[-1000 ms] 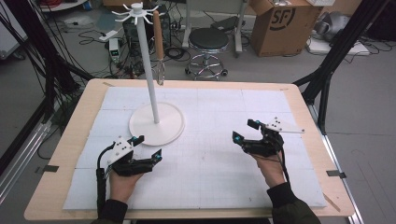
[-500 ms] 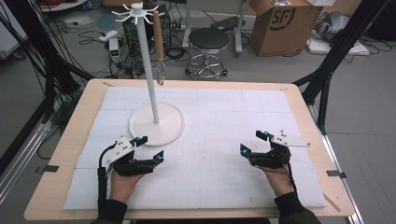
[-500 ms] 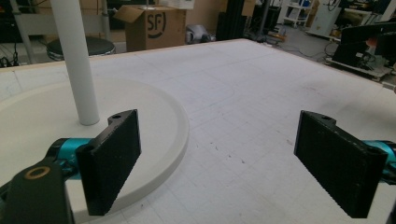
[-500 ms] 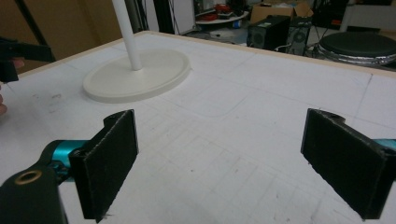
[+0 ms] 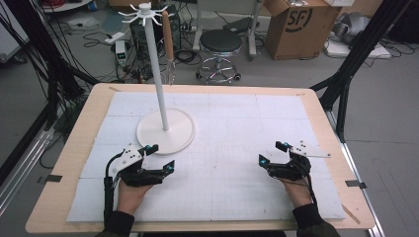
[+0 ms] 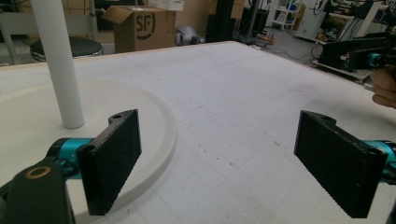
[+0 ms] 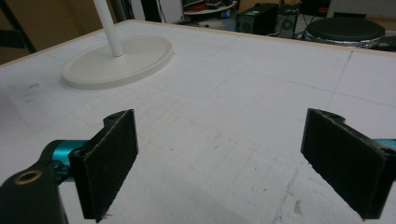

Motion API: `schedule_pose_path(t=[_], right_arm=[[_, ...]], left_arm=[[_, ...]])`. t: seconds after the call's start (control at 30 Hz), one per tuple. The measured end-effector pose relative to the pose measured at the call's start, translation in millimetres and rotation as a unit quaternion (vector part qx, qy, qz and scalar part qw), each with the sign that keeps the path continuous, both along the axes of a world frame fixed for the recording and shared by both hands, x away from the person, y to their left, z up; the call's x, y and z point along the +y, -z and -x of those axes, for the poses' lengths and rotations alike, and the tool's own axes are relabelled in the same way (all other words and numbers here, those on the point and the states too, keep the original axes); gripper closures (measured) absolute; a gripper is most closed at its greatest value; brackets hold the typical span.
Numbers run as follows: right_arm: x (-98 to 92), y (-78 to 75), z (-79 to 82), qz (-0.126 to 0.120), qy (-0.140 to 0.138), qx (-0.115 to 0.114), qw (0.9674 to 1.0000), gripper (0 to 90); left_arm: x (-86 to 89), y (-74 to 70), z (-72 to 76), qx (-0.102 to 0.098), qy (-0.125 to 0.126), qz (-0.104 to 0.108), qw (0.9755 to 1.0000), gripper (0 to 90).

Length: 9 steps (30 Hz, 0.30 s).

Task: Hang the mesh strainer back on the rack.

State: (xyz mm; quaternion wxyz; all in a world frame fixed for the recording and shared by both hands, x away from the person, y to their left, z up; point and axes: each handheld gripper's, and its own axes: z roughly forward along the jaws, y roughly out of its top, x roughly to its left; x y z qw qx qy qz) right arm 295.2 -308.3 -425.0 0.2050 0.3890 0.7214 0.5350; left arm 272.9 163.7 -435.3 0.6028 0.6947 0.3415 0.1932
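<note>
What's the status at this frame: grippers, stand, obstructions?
Left gripper open, empty, beside the stand's base. Right gripper open, empty, over bare mat. Utensil hangs from a top hook. Nothing between.

A light wooden table (image 5: 89, 106) carries a white gridded mat (image 5: 232, 143) that covers nearly all of its top, bare wood showing as a border. On the mat's left half stands a white stand (image 5: 165, 131), its round base flat on the mat and its pole upright, while both hands rest near the front edge
</note>
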Motion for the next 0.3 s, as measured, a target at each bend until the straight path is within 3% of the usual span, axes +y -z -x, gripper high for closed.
schedule_pose_path(t=[0.3], right_arm=[[1.4, 0.5, 1.2, -0.007, -0.002, -0.003, 1.0, 10.3]], left_arm=[[-0.9, 1.0, -0.6, 0.002, 0.0, -0.009, 1.0, 15.3]])
